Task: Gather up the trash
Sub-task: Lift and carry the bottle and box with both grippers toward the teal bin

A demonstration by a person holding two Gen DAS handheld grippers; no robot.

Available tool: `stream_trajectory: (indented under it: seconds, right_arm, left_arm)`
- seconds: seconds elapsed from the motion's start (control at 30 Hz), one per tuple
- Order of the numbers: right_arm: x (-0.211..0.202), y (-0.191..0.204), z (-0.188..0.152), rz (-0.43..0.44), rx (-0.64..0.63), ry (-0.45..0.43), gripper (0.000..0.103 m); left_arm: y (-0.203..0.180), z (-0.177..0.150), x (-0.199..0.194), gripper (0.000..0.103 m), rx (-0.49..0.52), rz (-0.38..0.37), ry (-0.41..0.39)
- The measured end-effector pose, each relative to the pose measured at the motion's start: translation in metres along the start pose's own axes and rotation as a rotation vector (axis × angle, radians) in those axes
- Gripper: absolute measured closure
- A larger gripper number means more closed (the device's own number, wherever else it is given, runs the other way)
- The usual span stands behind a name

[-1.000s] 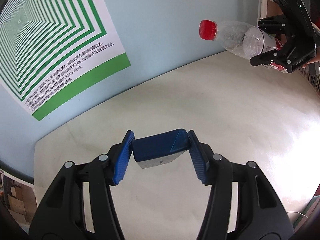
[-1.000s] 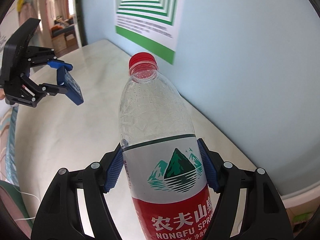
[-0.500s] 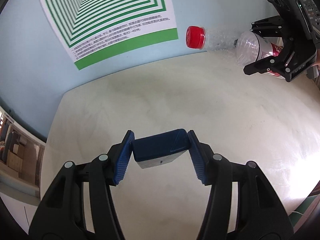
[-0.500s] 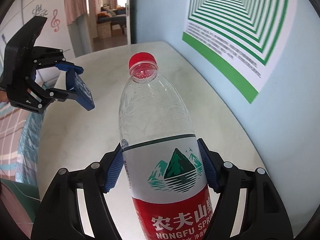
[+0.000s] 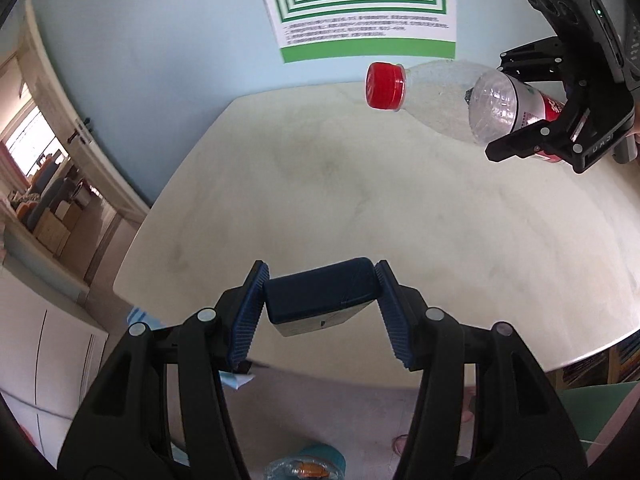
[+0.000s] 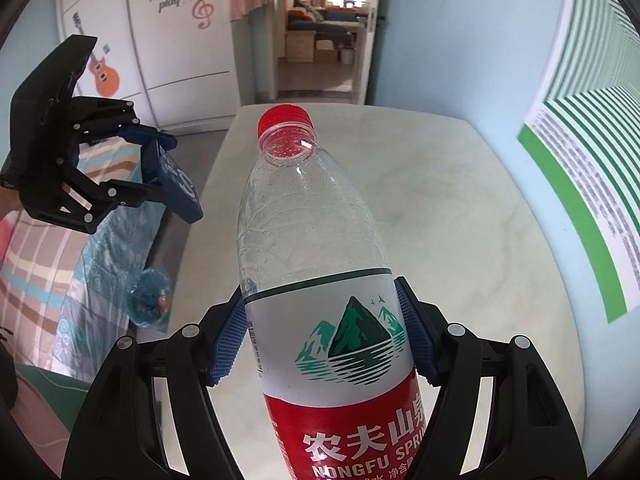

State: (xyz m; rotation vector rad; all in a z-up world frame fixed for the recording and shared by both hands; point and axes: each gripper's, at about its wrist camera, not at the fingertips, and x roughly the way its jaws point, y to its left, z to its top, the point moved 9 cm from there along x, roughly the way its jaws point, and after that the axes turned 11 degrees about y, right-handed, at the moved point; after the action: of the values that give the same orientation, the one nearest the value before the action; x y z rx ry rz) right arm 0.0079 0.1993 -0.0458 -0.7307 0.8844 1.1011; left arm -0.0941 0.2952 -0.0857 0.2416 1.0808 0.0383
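Note:
My left gripper (image 5: 320, 280) is shut on a small dark blue box (image 5: 320, 300), held above the near edge of the pale table (image 5: 360, 200). In the right wrist view the left gripper (image 6: 156, 168) and its blue box (image 6: 176, 184) hang left of the table, over the floor. My right gripper (image 6: 320, 292) is shut on the label of an empty clear plastic bottle (image 6: 312, 220) with a red cap (image 6: 285, 118). The left wrist view shows the right gripper (image 5: 560, 120) at the upper right, holding the bottle (image 5: 440, 92) nearly level above the table.
A bin lined with a blue bag (image 6: 152, 298) stands on the floor beside the table; its rim (image 5: 306, 464) shows below my left gripper. A bed with a striped cover (image 6: 48, 260) lies left of it. A green-striped poster (image 5: 360, 8) hangs on the blue wall behind the table.
Both grippers have swept along the table toward its end and rolled. The table edge, the floor and the blue-lined bin have come into view. Both grips are unchanged.

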Motion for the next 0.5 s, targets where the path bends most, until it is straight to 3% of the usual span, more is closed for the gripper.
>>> stream_trajectory:
  seconds: [0.27, 0.5]
  right_arm:
    - [0.062, 0.146, 0.061, 0.153, -0.164, 0.047, 0.033]
    - [0.132, 0.262, 0.090, 0.273, -0.323, 0.146, 0.033]
  left_arm:
    - [0.086, -0.143, -0.015, 0.051, -0.185, 0.046, 0.106]
    - [0.126, -0.251, -0.001, 0.051, -0.363, 0.043, 0.192]
